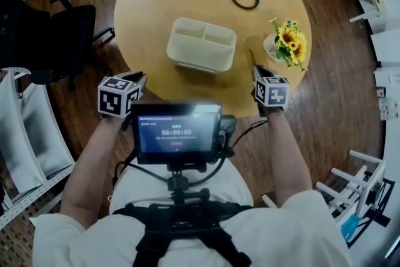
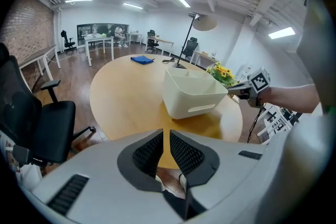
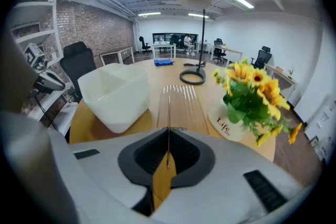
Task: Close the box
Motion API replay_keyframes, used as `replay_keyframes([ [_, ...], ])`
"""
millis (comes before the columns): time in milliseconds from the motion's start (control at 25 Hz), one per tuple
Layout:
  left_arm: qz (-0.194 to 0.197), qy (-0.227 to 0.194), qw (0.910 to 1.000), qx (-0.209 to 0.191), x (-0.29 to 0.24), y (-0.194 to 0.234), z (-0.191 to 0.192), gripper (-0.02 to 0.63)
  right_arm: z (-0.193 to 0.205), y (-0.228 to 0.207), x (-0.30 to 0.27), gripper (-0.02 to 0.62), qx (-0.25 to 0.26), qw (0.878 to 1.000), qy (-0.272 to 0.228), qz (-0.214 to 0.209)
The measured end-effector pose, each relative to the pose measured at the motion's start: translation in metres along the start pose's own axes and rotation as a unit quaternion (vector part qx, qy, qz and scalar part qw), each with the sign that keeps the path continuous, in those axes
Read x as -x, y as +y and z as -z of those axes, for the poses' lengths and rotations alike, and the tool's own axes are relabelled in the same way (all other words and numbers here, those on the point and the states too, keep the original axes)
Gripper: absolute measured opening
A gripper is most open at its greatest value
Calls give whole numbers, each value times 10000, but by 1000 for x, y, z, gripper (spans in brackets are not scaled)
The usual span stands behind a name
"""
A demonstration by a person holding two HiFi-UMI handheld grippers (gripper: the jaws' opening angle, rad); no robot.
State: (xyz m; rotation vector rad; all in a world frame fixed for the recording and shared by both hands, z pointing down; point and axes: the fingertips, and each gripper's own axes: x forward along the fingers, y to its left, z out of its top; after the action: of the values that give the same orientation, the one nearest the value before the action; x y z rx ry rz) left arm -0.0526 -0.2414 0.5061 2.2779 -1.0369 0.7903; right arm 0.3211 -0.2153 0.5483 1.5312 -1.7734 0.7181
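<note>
Gripping the clear lid [image 3: 178, 105] by its near edge, with the box [image 1: 201, 44] not yet covered.
Head view: the white box sits open at centre frame on the round table [image 1: 150, 15]. The lid lies flat just right of it, so I judge my right gripper [image 1: 257, 72], lower right, took that edge to carry it across; my left gripper [image 1: 134, 79] waits lower left, apart from the box. Left gripper view: jaws all but together on nothing, box at centre, free to steady it. Right gripper view: jaws clamped tight on the ribbed lid, which runs up the middle, box upper left, sunflowers [image 3: 252, 92] right.
</note>
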Motion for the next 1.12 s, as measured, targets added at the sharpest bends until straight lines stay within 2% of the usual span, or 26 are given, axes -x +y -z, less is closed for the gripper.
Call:
replay_keyframes([
  [120,65,-25,10000,-71,-12,-8,-11,38,-30,-3,25,9,496,9981,-298,-196],
  [240,106,-144,9998,-74,-18,-11,-21,38,-61,16,42,9,1206,9899,-540,-521],
  [440,148,-220,9996,-79,-21,-11,-27,38,-98,64,51,9,2257,9653,-626,-1153],
  [560,176,-265,9995,-58,-26,4,-28,38,-115,102,36,9,2840,9445,-618,-1529],
  [760,168,-322,9993,43,-28,12,-27,38,-114,144,19,9,3477,9130,-413,-2093],
  [960,121,-316,9994,118,-25,8,-22,38,-103,163,14,9,3758,8919,-162,-2510],
  [1120,86,-306,9993,180,-25,7,-17,38,-93,173,5,9,4018,8761,-30,-2663],
])
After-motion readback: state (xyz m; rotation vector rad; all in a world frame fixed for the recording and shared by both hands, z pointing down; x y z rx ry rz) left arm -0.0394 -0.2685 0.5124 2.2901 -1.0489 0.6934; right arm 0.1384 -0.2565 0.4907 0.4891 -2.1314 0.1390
